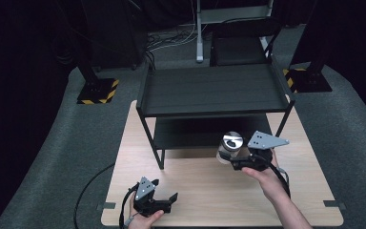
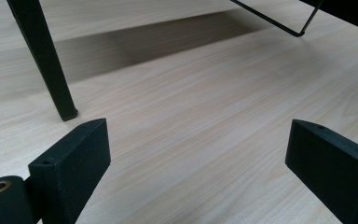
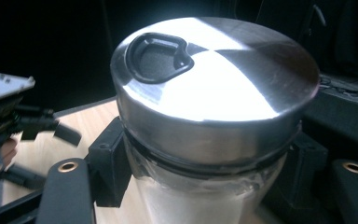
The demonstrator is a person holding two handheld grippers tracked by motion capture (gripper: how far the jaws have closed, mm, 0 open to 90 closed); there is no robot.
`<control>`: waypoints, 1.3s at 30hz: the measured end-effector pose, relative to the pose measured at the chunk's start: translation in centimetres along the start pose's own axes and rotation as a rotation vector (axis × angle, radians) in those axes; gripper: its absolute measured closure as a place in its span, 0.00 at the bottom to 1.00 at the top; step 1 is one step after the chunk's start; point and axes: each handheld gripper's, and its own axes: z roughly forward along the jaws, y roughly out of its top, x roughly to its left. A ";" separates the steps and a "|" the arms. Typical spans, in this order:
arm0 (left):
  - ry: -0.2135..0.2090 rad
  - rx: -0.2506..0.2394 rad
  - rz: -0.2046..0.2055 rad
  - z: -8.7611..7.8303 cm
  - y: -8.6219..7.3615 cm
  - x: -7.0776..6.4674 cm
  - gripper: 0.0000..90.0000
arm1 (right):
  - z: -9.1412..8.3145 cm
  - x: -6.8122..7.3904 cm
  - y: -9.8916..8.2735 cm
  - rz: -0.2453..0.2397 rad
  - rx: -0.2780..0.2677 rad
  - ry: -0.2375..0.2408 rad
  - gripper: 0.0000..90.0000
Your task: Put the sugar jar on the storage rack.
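While clamped in right tool (image 1: pixel 234 159), jar (image 1: pixel 229 147) (steel-lidded) sits upright | left tool (image 1: pixel 164 189): jaws apart, empty

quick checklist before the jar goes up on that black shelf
1. Grip: right gripper shut on the clear jar with a steel lid, pads just under the lid: ok.
2. Jar clear of the light wooden table: ok.
3. Jar upright: looks slightly tilted: cannot tell.
4. Top of the black metal shelf rack bare: ok.
5. Left gripper open, resting apart near the table's front edge: ok.
6. Lid seated tight: cannot tell.
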 end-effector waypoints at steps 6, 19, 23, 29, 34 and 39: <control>-0.001 0.001 -0.001 0.0 0.0 0.1 0.07 | 1.4 0.0 1.9 -0.008 0.010 -0.048 0.35; -0.004 -0.001 -0.002 0.0 0.0 0.2 0.07 | 4.7 0.1 2.4 -0.018 0.034 -0.174 0.35; -0.004 0.001 0.001 0.0 0.0 0.1 0.07 | 4.9 0.3 1.9 -0.007 0.018 -0.179 0.35; -0.005 0.002 -0.001 0.1 0.0 0.1 0.07 | 4.5 0.1 1.8 -0.005 0.010 -0.178 0.31; -0.004 0.004 0.001 0.1 0.1 0.1 0.07 | 3.7 0.0 1.9 -0.015 0.004 -0.154 0.22; -0.004 0.004 0.000 0.1 0.1 0.1 0.07 | 2.1 0.2 1.7 -0.035 0.008 -0.134 0.19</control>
